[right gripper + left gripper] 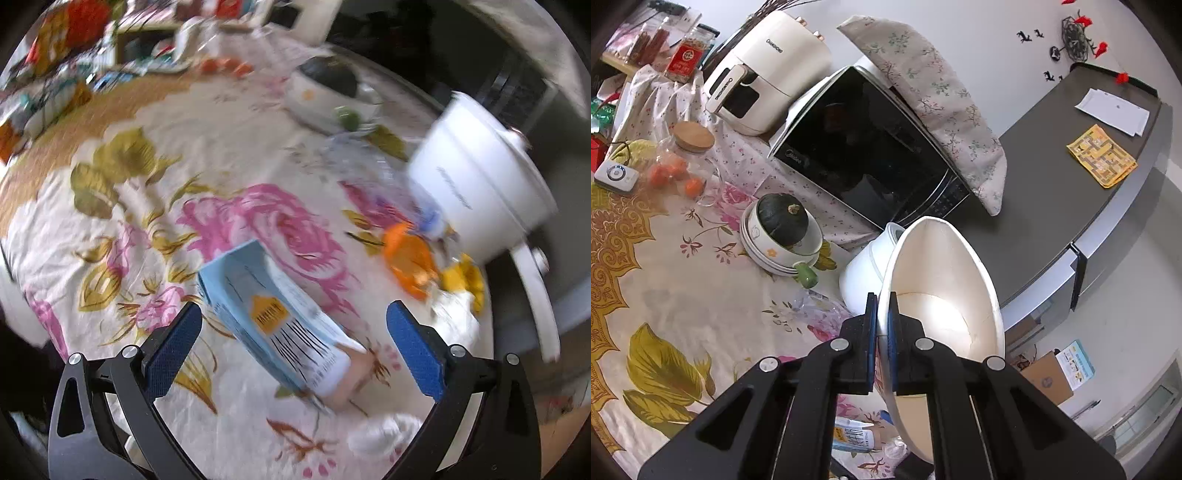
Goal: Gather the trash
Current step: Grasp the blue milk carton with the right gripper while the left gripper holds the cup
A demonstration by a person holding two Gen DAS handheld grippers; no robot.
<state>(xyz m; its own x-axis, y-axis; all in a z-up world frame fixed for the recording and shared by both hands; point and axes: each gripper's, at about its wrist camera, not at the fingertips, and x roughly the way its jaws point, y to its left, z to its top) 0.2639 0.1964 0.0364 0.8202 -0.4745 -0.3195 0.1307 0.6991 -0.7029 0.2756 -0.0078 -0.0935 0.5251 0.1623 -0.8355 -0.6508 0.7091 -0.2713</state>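
Surface covered by a cream cloth with pink roses, olive leaves and a gold-brown ornamental border. A second cloth with a small red sprig print lies under the appliances at the back.

On the sprig cloth: a cream air fryer and, just beside it, a black-fronted oven.

On the rose cloth:
- stacked white dishes with a green handle, a dark green squash in the top one;
- glass jar with wooden lid, orange fruit inside;
- small white device near the jar;
- white pot with a long handle;
- crumpled clear plastic beside the pot;
- light blue carton, lying tilted;
- orange scrap, yellow scrap and white crumpled paper near the edge.
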